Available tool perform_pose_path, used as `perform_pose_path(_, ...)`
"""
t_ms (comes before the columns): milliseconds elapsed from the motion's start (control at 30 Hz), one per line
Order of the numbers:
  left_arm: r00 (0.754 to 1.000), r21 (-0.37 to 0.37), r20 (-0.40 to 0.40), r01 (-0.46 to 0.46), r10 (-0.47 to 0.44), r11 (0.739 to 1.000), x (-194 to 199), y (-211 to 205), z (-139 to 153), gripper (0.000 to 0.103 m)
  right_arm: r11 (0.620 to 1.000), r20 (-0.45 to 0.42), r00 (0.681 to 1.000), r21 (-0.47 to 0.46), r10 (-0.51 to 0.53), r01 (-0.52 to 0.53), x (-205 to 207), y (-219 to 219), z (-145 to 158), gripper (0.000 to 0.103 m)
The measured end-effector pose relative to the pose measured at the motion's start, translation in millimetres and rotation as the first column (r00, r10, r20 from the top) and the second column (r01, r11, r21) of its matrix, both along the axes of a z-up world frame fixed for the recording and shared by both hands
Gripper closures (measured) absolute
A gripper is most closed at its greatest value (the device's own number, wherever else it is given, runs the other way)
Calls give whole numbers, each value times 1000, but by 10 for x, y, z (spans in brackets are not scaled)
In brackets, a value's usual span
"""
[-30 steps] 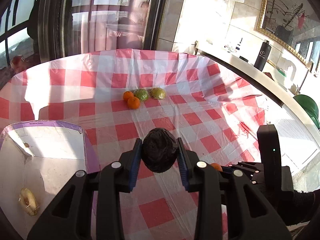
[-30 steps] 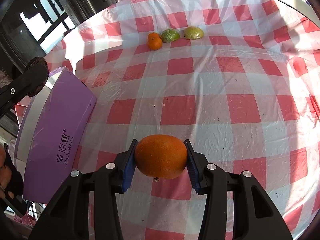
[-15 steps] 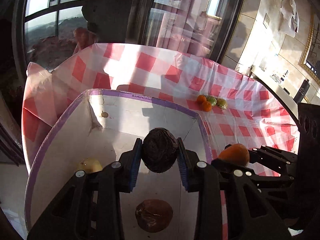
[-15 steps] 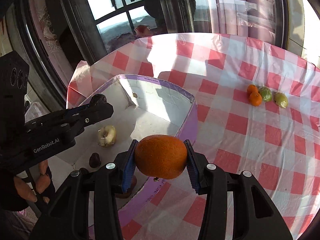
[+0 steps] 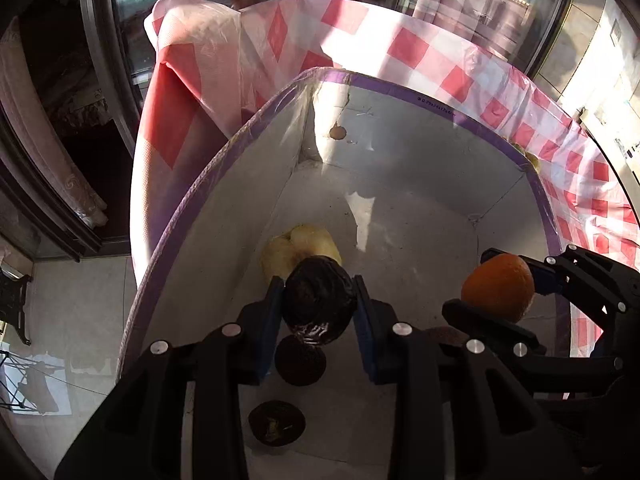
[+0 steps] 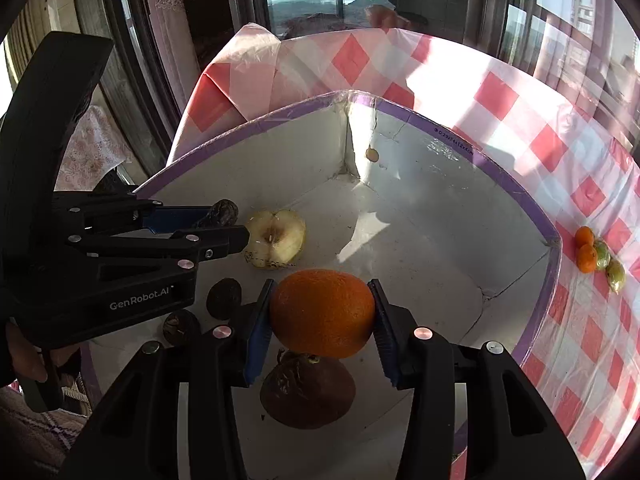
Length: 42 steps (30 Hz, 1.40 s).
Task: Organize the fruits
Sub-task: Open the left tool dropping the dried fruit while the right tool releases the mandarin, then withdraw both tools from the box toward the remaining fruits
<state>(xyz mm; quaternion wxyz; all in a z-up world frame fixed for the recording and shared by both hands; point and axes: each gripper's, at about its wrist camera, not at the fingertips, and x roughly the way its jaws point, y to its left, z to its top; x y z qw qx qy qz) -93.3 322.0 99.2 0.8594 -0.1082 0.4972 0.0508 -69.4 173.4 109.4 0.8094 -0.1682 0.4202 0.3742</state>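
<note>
Two fruits hang over the box, one pinched in each claw.

We hold the orange (image 6: 323, 313) in the right claw (image 6: 320, 316) and a dark wrinkled fruit (image 5: 319, 304) in the left claw (image 5: 318, 306), each clamped between blue pads, both above the floor of the purple-rimmed box (image 6: 516, 196). Below them lie a halved apple (image 6: 275, 244) toward the far corner, two small dark fruits (image 6: 224, 297) under the left claw, and a larger brown shrivelled one (image 6: 308, 394) directly beneath the orange. We judge that letting go from here could drop the orange onto that brown fruit, bruising it or sending the orange rolling into the apple; the claws also sit close and could knock together. Outside the box, on the checked counter (image 6: 504, 92), small oranges and green fruits (image 6: 598, 256) wait in a cluster.
</note>
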Motion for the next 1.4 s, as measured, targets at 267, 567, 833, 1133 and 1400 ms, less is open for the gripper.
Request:
perform_pose_path(267,999,-1,-35,15,-15,1000,7,-28,-57,64,992,-42,999,-128,-22,16,-85,-29,-300,57)
perform_pose_path(567,998,-43,-53,-33,31,999,4,60,-89,40,988,-3,1000,-154,-12,12,-190,-34,-281,57)
perform_pose_path(833,999,-70,-54,-1,-3,998,28,13,-97,27,980,28,1000,-198,8,-3,-238,53,-311,33)
perform_pose_path(1133,998,-83,-53,12,-17,996,36,-10,-109,22,986,72,997,-165,16,-4,-269,56,-243,22)
perform_pose_path(1400,1000,-93,-25,11,-13,996,11,0,-80,20,999,151,988,-31,-20,24,-260,-115,55,20)
